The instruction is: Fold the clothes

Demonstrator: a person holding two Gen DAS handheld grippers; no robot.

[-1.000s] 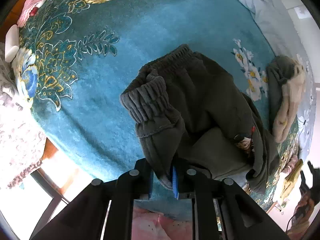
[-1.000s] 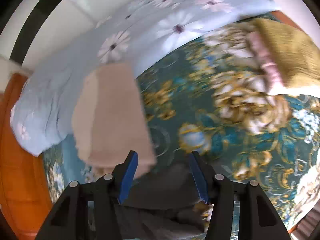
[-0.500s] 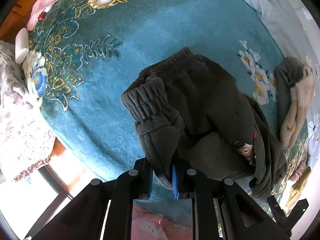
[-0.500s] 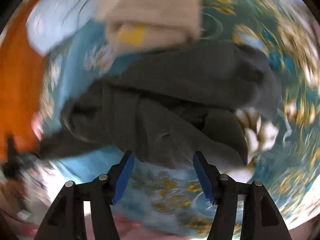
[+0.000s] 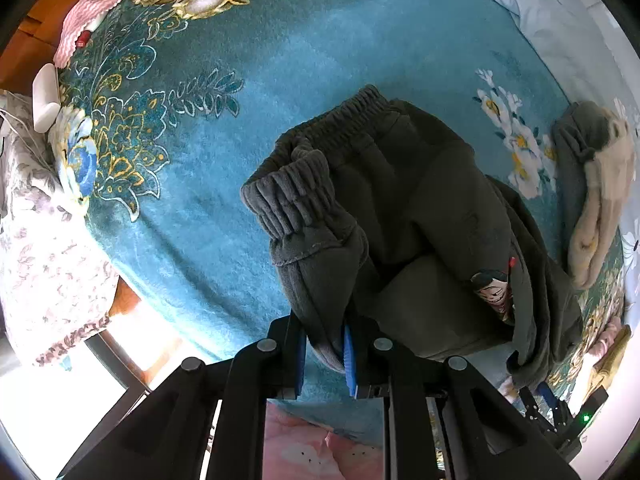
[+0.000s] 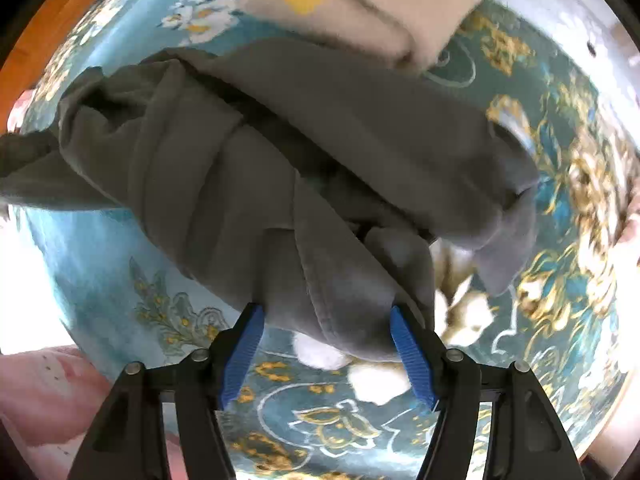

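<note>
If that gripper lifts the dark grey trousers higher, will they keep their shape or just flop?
Probably flop: the trousers sag in soft folds from the left gripper, which pinches one cuffed leg. The fleece looks thick, so likely heavy for cloth. Slipping seems unlikely; the fabric bunches between the pads.

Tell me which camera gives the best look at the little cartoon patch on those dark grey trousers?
The left wrist view. The cartoon patch shows sharply on the dark grey trousers, right of the left gripper pinching a trouser leg. The right wrist view shows only blurred grey folds; no patch is visible there.
</note>
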